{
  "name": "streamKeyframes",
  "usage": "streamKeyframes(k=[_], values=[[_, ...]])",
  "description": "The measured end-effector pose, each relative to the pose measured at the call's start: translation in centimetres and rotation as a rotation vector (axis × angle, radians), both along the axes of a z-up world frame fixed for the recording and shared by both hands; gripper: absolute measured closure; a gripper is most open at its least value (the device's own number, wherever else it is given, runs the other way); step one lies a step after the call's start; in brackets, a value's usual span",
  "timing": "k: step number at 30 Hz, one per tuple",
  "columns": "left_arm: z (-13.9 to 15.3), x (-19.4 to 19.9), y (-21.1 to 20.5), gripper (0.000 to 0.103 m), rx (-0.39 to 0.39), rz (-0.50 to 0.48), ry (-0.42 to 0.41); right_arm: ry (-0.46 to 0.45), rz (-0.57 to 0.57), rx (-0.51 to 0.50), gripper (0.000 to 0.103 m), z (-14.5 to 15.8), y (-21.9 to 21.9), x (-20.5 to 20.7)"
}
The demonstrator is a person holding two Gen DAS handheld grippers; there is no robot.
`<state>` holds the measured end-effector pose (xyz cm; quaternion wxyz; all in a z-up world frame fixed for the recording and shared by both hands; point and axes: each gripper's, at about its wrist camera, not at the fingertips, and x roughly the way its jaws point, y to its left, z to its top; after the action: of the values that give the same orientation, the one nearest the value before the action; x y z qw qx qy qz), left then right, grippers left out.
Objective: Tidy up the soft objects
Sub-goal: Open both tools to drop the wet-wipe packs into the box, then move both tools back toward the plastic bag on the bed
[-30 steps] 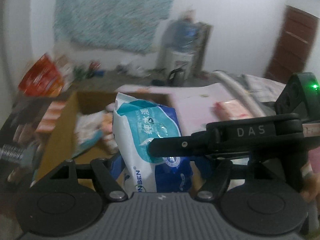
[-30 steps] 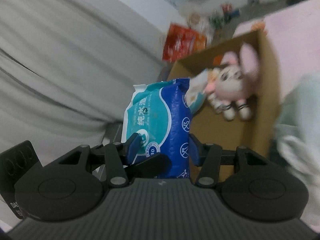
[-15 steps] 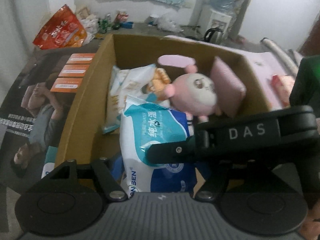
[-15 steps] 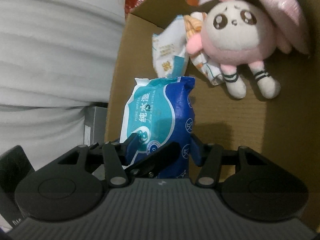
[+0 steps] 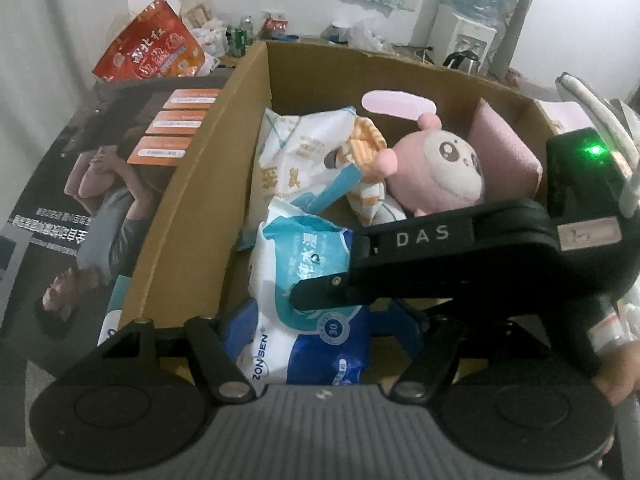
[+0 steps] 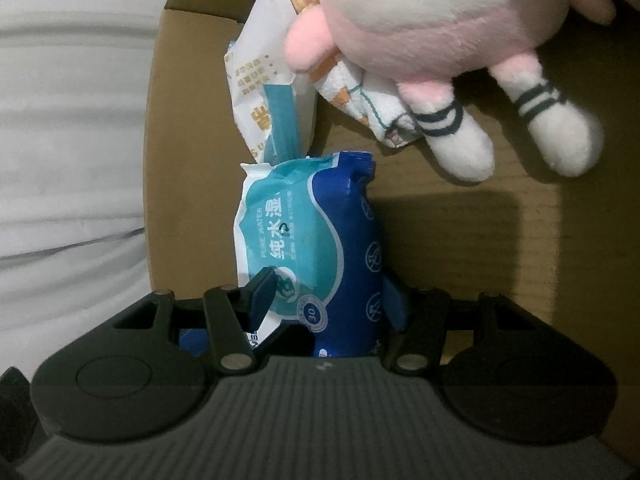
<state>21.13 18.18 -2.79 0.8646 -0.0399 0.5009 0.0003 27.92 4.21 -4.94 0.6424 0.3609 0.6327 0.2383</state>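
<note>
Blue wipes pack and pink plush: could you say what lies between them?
An orange-striped packet lies between blue wipes pack and pink plush, in the left wrist view.

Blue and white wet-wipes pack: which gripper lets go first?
Probably the right gripper: its jaws have just been opening around the wet-wipes pack, low inside the brown cardboard box; the left gripper holds it too.

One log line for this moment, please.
wipes pack: in cardboard box | left gripper: gripping it | right gripper: jaws just opening, it between
</note>
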Motion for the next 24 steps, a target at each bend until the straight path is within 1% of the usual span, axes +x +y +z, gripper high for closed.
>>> streamKeyframes(k=[3,4,8,9,12,14,16,20,24], values=[[0.6,-0.4,-0.1,0.029,0.004,0.002,-0.025,0.004,-0.019,0.023,0.046,0.0,-0.1,-0.2],[0.8,-0.5,-0.1,0.028,0.0,-0.002,-0.031,0.004,-0.016,0.029,0.046,-0.8,0.1,0.4],[1.5,-1.3,-0.3,0.027,0.008,-0.015,-0.055,-0.011,0.004,0.037,0.045,-0.4,0.0,0.0],[1.6,-1.4,-0.3,0.027,0.015,-0.014,-0.06,-0.009,0.001,0.038,0.044,-0.4,0.4,0.5],[2.2,-1.9,-0.2,0.026,0.016,-0.005,-0.079,-0.022,-0.005,0.038,0.041,-0.2,0.7,0.7],[2.8,-2.4,-0.1,0.025,0.003,-0.003,-0.091,-0.058,0.008,0.029,0.037,0.5,0.9,0.9],[3.4,-2.9,0.0,0.025,-0.001,-0.006,-0.109,-0.104,0.012,0.016,0.035,1.9,0.6,0.7],[5.0,-4.4,-0.2,0.024,0.001,-0.009,-0.155,-0.198,0.008,0.029,0.034,5.2,-0.9,-0.1],[6.4,-6.0,-1.0,0.024,-0.004,-0.028,-0.188,-0.301,-0.022,0.081,0.034,8.9,-4.0,-2.1]])
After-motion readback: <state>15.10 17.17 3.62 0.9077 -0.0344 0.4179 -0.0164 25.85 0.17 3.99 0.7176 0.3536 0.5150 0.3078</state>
